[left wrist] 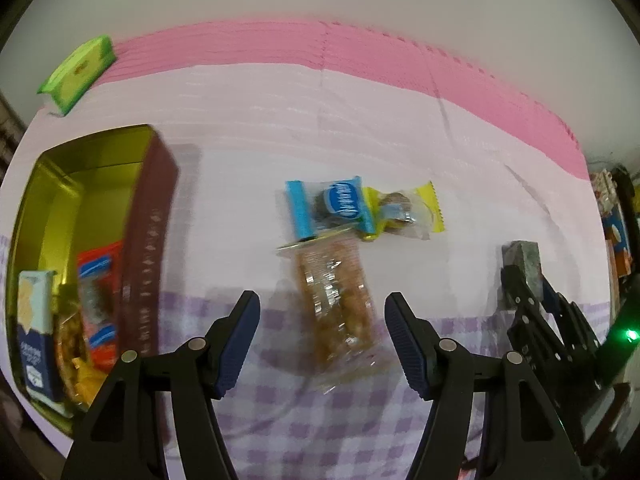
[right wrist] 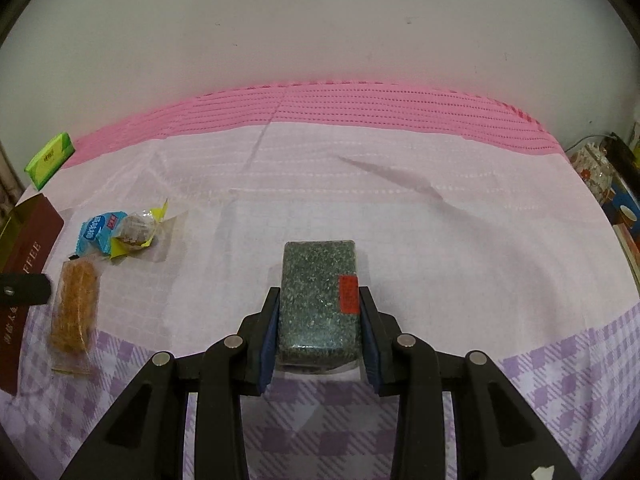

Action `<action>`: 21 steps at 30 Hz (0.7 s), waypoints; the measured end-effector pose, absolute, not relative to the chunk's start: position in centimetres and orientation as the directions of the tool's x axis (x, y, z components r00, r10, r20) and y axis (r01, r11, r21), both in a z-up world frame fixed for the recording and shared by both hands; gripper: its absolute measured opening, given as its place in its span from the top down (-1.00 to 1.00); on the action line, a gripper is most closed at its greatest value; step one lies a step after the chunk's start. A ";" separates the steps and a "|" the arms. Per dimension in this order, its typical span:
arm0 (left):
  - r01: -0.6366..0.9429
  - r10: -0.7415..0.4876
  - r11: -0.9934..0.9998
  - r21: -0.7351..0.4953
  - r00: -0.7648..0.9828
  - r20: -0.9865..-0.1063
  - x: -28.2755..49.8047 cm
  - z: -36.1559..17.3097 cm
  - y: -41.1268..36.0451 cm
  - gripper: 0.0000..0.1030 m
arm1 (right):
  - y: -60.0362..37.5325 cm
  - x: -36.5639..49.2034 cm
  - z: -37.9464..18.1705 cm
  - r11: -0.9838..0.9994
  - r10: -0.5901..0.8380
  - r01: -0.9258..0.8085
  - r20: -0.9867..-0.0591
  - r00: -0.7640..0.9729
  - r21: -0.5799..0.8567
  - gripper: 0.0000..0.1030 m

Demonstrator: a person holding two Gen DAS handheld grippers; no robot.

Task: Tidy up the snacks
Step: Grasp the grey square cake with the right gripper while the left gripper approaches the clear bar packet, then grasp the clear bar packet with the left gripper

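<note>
Right gripper [right wrist: 318,320]: jaws closed on the long sides of a dark green speckled block [right wrist: 318,296] with a red label, held over the pale checked tablecloth [right wrist: 440,240]. Left gripper [left wrist: 322,344]: jaws spread wide and holding nothing, above a clear-wrapped golden-brown bar [left wrist: 340,300] lying on the cloth; just beyond the bar, touching one another, a blue-wrapped snack [left wrist: 332,208] and a yellow-edged clear packet [left wrist: 404,212]. Further left, an open tin [left wrist: 148,240], maroon outside and gold inside, containing an orange packet [left wrist: 100,296], a blue-and-white carton [left wrist: 36,340] and other wrapped snacks; a green box [left wrist: 78,72] at the far corner by the pink mat [left wrist: 360,48].
</note>
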State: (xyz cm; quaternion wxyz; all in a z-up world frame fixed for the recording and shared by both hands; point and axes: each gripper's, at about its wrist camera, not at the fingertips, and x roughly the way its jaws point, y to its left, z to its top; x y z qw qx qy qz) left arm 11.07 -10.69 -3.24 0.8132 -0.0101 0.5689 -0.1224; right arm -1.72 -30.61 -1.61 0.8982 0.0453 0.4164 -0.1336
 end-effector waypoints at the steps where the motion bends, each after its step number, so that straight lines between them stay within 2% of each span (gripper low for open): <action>1: 0.185 -0.207 0.971 -0.153 0.321 -0.924 11.3 -3.5 -11.1 -0.27 | -30.5 -1.7 -1.7 0.960 -0.197 0.278 -0.760 0.620 -0.022 0.36; 13: 0.200 -0.144 0.976 -0.083 0.312 -0.939 12.0 -6.2 -13.0 -0.27 | -30.6 -1.8 -1.7 0.961 -0.192 0.278 -0.759 0.622 -0.015 0.33; 21: 0.238 -0.121 0.971 -0.034 0.363 -0.924 11.0 -6.1 -11.9 -0.07 | -30.8 -1.9 -1.6 0.960 -0.191 0.279 -0.759 0.622 -0.013 0.31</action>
